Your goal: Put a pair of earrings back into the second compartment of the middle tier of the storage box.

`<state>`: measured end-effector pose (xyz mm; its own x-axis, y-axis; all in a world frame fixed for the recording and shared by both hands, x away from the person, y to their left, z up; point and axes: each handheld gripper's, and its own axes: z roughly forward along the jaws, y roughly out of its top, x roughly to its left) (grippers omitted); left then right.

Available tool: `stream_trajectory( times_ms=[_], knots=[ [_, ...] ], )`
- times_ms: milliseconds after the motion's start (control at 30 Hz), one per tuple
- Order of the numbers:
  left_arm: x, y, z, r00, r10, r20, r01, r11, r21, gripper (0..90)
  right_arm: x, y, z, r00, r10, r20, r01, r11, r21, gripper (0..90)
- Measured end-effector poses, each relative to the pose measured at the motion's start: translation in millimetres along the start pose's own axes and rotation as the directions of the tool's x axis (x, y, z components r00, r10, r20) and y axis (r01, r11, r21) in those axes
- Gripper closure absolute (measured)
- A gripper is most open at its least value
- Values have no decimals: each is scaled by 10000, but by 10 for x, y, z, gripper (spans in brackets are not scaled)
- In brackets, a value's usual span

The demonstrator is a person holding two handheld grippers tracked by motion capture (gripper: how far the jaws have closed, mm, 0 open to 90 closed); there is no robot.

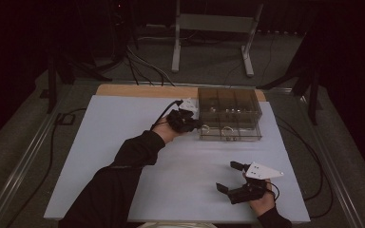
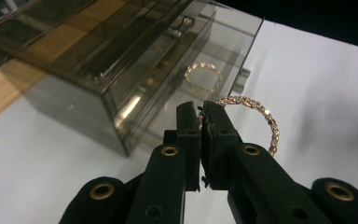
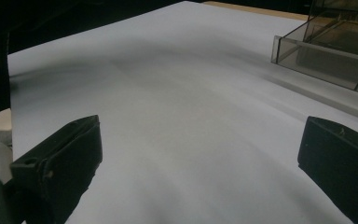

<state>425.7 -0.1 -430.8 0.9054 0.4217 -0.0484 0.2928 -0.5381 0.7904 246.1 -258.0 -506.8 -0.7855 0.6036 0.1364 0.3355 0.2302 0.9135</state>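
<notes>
Bracelet [image 2: 261, 122] of gold beads hangs pinched in the left tool [image 2: 201, 122], clenched on its near edge at mid-frame — a thin grip that lets the loop dangle free. Just beyond, upper left, the smoky plastic organiser [image 2: 121, 70] has a drawer [image 2: 223, 60] pulled out, a second bracelet [image 2: 204, 76] lying inside, likely the destination. Right tool [image 1: 232, 176] rests released, jaws wide, at lower right on the white worktop [image 1: 123, 133].

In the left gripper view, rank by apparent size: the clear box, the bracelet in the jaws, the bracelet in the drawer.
1. Clear box, largest.
2. Held bracelet.
3. Drawer bracelet, smallest, though it lies farther from the camera, so the two may match.
</notes>
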Motion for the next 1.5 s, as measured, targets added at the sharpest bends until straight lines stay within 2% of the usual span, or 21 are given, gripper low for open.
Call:
stream_trajectory(
  times_ms=[100, 200, 433, 733, 833, 967, 1067, 1200, 1267, 1300, 1367, 1467, 1500],
  knots=[
    [-24, 77, 132, 9999, 15, 138, -16, 10000, 59, 877, 0, -2, 0, 10000, 11, -8, -11, 10000, 13, 0],
    [-36, 115, 192, 9998, 49, 170, -50, 10000, 61, 877, 0, 0, -1, 10000, 17, -19, -17, 10000, 3, 0],
    [-54, 263, 418, 9993, -224, 311, 225, 9997, -42, 877, 3, 1, -5, 10000, 39, -38, -39, 10000, 5, 0],
    [-73, 335, 655, 9986, -362, 387, 365, 9993, -77, 876, 0, -2, -10, 10000, 25, -55, -25, 10000, 19, 0],
    [-71, 349, 770, 9984, -480, 293, 482, 9988, -50, 876, 1, 1, -11, 10000, 33, -73, -33, 10000, -11, 0],
    [-74, 352, 852, 9987, -465, 222, 465, 9989, 6, 875, 1, -1, -14, 10000, 22, -76, -22, 10000, 2, 0],
    [-76, 363, 920, 9980, -614, 173, 615, 9981, -45, 876, 1, 0, -14, 10000, 21, -89, -21, 10000, -11, 0],
    [-93, 383, 1000, 9977, -670, -97, 669, 9977, -48, 867, 1, 0, -14, 9999, 28, -115, -27, 10000, 6, 0],
    [-92, 386, 1038, 9956, -931, -74, 930, 9956, -99, 859, 1, -3, -12, 9999, 35, -121, -34, 10000, 51, 0],
    [-108, 383, 1060, 9957, -921, -5, 921, 9957, -99, 773, 1, -4, -10, 9999, 3, -131, -2, 10000, 69, 0],
    [-131, 380, 1050, 9966, -812, 105, 814, 9966, -149, 695, 5, -4, -13, 9999, 1, -143, 0, 10000, 42, 0],
    [-151, 395, 1004, 9964, -798, 302, 807, 9962, -324, 601, 6, -6, -13, 9999, -3, -139, 4, 10000, 58, 0],
    [-159, 405, 971, 9964, -782, 327, 796, 9958, -451, 601, 5, -7, -13, 9999, -6, -141, 7, 10000, 66, 0]
  ],
)
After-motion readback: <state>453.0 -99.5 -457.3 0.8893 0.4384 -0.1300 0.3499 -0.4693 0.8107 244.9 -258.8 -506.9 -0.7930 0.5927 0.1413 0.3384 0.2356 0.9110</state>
